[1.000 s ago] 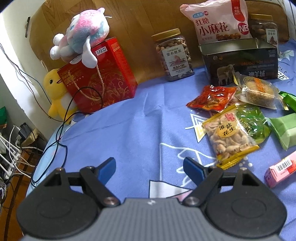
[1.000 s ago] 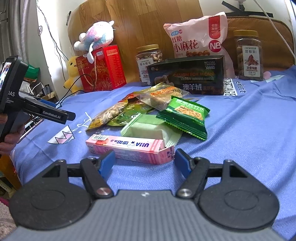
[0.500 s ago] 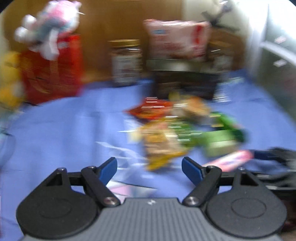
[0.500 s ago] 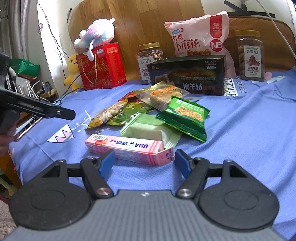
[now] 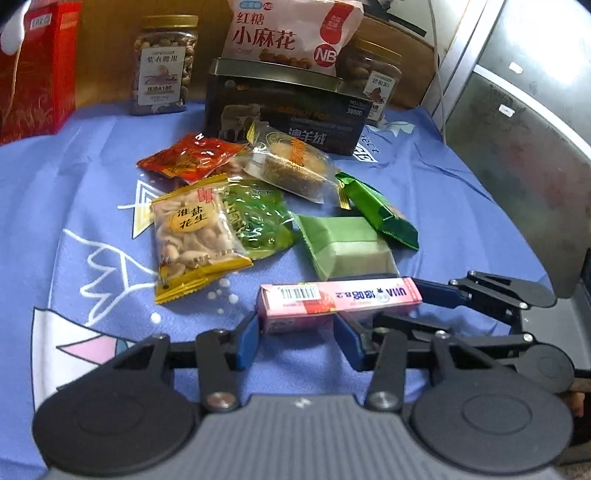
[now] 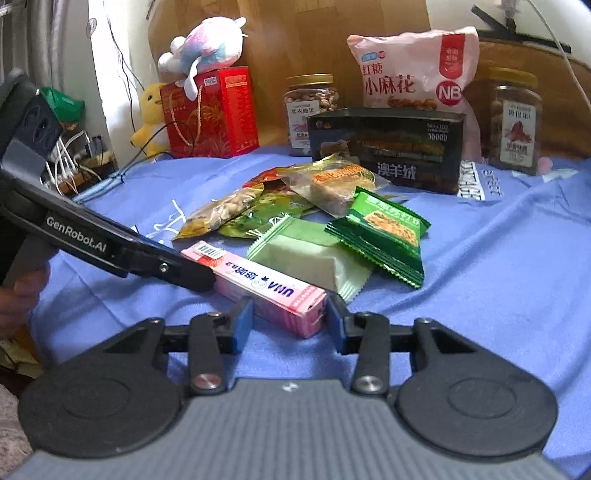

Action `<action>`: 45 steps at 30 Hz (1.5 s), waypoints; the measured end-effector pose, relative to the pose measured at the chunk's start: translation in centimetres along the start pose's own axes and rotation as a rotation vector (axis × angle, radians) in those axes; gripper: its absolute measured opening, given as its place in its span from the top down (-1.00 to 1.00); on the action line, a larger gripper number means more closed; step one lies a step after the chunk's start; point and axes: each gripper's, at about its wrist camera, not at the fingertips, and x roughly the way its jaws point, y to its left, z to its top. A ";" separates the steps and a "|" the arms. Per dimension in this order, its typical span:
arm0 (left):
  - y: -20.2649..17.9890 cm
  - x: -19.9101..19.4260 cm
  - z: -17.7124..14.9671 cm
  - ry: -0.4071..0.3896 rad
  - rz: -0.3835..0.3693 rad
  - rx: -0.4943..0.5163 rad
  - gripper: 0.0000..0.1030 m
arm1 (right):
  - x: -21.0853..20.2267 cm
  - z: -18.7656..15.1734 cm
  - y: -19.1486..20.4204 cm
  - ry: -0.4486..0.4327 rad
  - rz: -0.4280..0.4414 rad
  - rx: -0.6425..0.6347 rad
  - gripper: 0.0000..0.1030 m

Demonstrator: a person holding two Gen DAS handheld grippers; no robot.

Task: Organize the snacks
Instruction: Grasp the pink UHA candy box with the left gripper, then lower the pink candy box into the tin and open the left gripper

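A pink candy box lies on the blue cloth, nearest of a pile of snack packets. My left gripper points down at the box's barcode end. Its jaws are closing: one pad is beside that end, the other tip is in front of the box's long side, and I see no squeeze. My right gripper has the box's other end between its fingers. Those jaws are closing too, and both pads touch the box. The left gripper reaches in from the left.
Behind the box lie a pale green packet, a dark green one, a peanut packet and a red packet. Further back stand a dark tin box, nut jars, a large pink bag and a red gift box.
The left gripper has swung right and tipped down onto the pink box, and its jaws have narrowed. The right gripper's jaws have narrowed round the box's near end. The box has stayed put.
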 end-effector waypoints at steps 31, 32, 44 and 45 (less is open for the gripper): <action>2.3 12.9 23.8 -0.137 0.050 0.096 0.09 | 10.6 17.4 -14.8 -0.077 -0.112 0.037 0.10; 2.3 13.3 23.8 -0.131 0.062 0.095 0.07 | 10.9 17.2 -14.8 -0.068 -0.120 0.033 0.10; 3.4 5.1 18.4 -0.189 -0.056 0.015 -0.08 | 4.1 13.9 -13.4 -0.147 -0.036 0.134 0.00; 3.3 4.4 17.2 -0.180 -0.072 0.005 -0.08 | 3.4 12.7 -13.0 -0.135 -0.009 0.152 0.00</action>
